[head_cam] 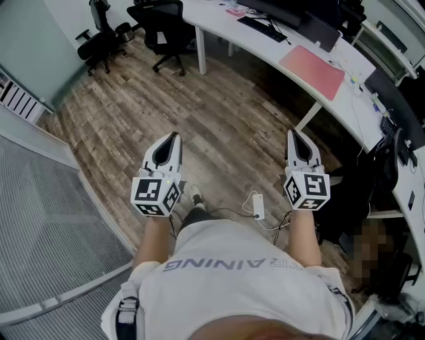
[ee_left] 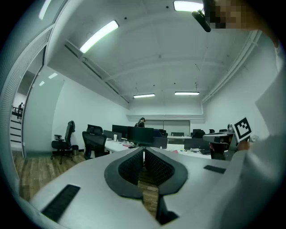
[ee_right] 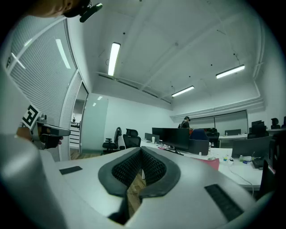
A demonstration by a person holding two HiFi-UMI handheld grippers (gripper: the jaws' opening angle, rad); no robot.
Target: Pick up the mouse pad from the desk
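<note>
- While the left gripper and the right gripper are both clenched on nothing, the pink mouse pad lies on the desk, well apart from them.
- Better to step to the desk first, then open one claw at the pad's edge.

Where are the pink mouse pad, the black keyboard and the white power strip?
Pink rectangular mouse pad (head_cam: 312,72), head view, its centre.
Black keyboard (head_cam: 262,29), head view, its middle keys.
White power strip (head_cam: 257,206), head view, its middle.

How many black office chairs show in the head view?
2: one chair at far top left, another right of it by the desk. More may be hidden at right.
</note>
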